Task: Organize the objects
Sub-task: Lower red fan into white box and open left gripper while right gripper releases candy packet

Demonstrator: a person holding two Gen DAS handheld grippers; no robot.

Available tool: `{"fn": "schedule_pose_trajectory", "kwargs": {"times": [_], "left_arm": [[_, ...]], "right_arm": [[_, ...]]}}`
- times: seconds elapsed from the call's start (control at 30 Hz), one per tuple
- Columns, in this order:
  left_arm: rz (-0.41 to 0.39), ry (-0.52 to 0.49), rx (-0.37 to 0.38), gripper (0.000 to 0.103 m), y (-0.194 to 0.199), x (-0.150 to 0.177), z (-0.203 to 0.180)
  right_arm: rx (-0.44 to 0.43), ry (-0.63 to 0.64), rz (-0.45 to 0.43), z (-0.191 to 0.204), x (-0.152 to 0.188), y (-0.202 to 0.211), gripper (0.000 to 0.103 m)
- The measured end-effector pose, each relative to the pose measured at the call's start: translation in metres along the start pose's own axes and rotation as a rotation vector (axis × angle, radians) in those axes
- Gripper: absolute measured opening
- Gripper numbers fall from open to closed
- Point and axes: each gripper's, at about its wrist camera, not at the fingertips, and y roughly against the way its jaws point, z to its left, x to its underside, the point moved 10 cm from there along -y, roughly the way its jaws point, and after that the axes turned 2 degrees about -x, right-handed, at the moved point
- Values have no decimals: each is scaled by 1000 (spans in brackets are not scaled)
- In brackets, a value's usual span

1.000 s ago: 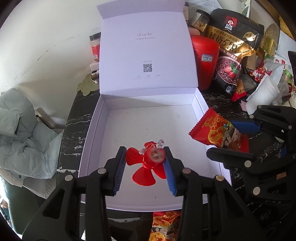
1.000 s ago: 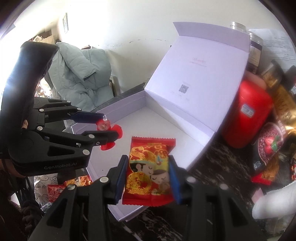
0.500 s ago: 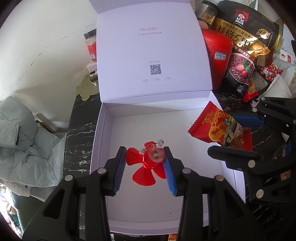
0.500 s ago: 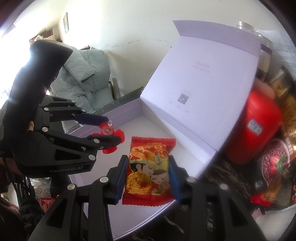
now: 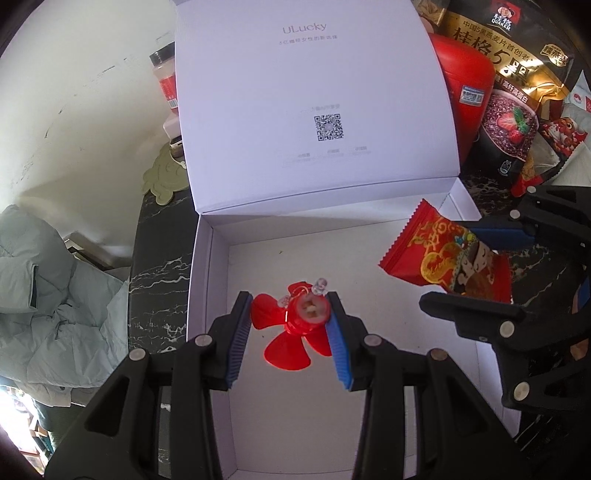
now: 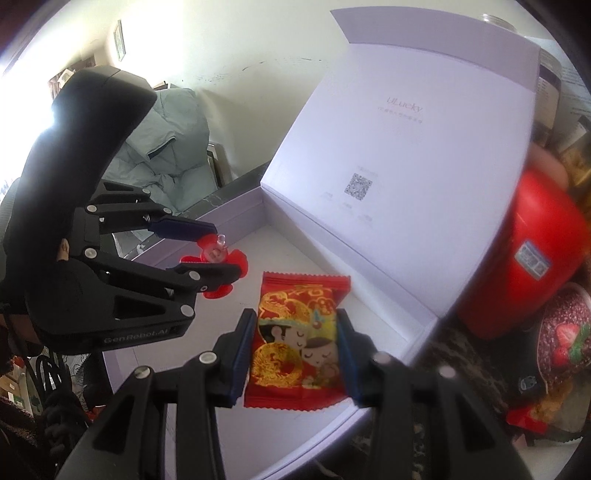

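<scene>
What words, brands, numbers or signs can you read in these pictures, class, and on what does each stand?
"ULucky": inside of the white box lid.
QR code, no readable words: same lid, lower down; the small lines above and below it are too small to read.
"QUAKER": black and gold oat bag, whose gold Chinese characters include a "5".
"GenRobot.AI": left gripper body.
Blue label on the red container: blurred.
</scene>
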Motion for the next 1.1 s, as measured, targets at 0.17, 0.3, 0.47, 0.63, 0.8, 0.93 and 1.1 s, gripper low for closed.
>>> {"fn": "schedule_pose_trajectory", "kwargs": {"times": [0.17,0.3,0.47,0.63,0.8,0.93,1.1], "left_arm": [[10,-5,-1,38,-14,-5,1],[22,1,7,38,-23,-8,1],[44,0,12,38,-37,-8,2],[78,5,23,38,-51,-5,5],[98,26,44,38,-60,-4,7],[100,29,55,38,-65,-5,7],[95,37,57,38,-67,-7,9]], "right_arm": [[-3,-13,22,-5,0,-10,42],[-6,-22,31,-8,-1,-16,42],[-10,-26,47,-9,-2,-22,42],[-14,-33,72,-8,2,-31,42],[-15,-46,89,-11,6,-36,42],[-14,-47,99,-10,10,-37,42],[-8,-44,100,-8,14,-35,43]]}}
